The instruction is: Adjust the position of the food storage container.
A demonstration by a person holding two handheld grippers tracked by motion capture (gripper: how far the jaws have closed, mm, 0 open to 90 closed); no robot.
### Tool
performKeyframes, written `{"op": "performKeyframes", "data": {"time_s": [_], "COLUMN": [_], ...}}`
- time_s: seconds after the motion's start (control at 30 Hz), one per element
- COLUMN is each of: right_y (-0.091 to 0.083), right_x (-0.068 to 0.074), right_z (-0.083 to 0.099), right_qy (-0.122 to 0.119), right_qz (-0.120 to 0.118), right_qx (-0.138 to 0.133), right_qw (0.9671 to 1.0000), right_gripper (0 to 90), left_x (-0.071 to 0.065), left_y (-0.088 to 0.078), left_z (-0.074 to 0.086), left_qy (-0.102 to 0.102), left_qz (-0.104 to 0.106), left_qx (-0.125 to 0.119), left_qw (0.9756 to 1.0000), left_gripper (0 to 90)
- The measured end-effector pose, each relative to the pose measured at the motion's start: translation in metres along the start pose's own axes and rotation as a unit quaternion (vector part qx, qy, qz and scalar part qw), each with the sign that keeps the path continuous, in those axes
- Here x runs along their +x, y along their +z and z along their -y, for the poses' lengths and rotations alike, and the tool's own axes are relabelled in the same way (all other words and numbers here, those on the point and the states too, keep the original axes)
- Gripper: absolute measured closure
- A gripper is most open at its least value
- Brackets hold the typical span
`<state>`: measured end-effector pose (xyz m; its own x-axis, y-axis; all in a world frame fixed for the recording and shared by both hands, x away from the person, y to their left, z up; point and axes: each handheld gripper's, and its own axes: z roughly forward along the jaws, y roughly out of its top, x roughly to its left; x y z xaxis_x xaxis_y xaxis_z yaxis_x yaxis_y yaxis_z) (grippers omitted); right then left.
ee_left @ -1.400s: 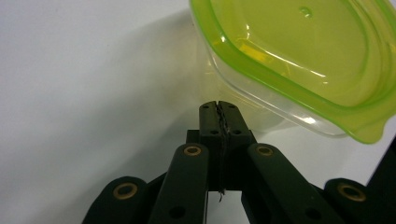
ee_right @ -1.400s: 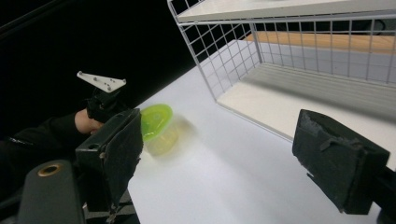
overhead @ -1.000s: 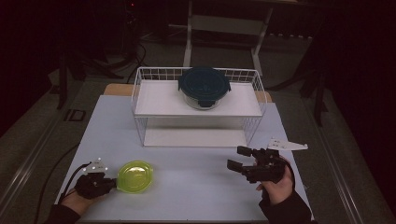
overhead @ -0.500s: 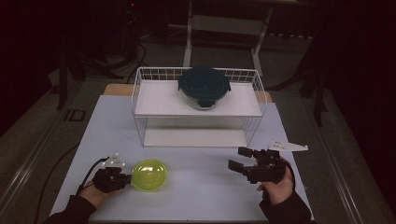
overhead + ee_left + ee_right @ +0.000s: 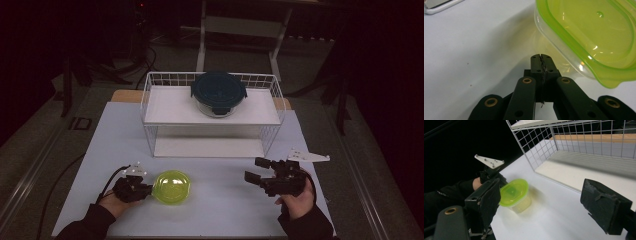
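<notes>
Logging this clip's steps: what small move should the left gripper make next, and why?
Probably keep nudging the green-lidded container sideways toward the right gripper: the left gripper is shut, tips beside its wall, while the right one waits open.

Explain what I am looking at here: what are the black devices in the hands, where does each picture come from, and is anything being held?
A person sits at a white table and holds a hand-operated two-jaw tool in each hand; there is no robot arm. The high view looks down from above the person's side. The other two pictures come from cameras riding on each tool, looking along its black jaws.

The left gripper has its jaws shut together with nothing between them. Its tips sit right beside the clear plastic container with a lime-green lid, apparently nudging its side rather than gripping it. The right gripper is open and holds nothing, resting apart from the container.

Farther back stands a white wire rack with two shelves. On its top shelf sits a round glass container with a dark teal lid.
</notes>
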<state>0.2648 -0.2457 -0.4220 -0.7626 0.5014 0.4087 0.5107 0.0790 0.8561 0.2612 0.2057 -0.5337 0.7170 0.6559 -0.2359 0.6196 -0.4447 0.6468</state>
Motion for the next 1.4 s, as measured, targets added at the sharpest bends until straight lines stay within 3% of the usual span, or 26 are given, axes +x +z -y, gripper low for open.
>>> {"op": "performKeyframes", "data": {"time_s": [0.1,0.87,1.4], "right_y": [-0.001,-0.007,-0.011], "right_x": [0.0,-0.004,-0.007], "right_z": [0.0,0.006,0.01], "right_qy": [0.0,0.003,-0.009], "right_qz": [0.001,0.012,0.029], "right_qx": [0.002,0.004,0.003], "right_qw": [1.0,0.9999,0.9995], "right_gripper": [16.0,16.1,17.0], "left_x": [0.001,-0.03,-0.049], "left_y": [-0.004,0.029,0.058], "left_z": [0.003,-0.023,-0.052], "left_qy": [-0.014,0.021,0.048], "left_qz": [-0.003,0.044,0.076], "left_qx": [-0.006,0.008,0.013], "left_qw": [0.9999,0.9988,0.9959], "left_gripper": [88.7,88.7,88.7]}}
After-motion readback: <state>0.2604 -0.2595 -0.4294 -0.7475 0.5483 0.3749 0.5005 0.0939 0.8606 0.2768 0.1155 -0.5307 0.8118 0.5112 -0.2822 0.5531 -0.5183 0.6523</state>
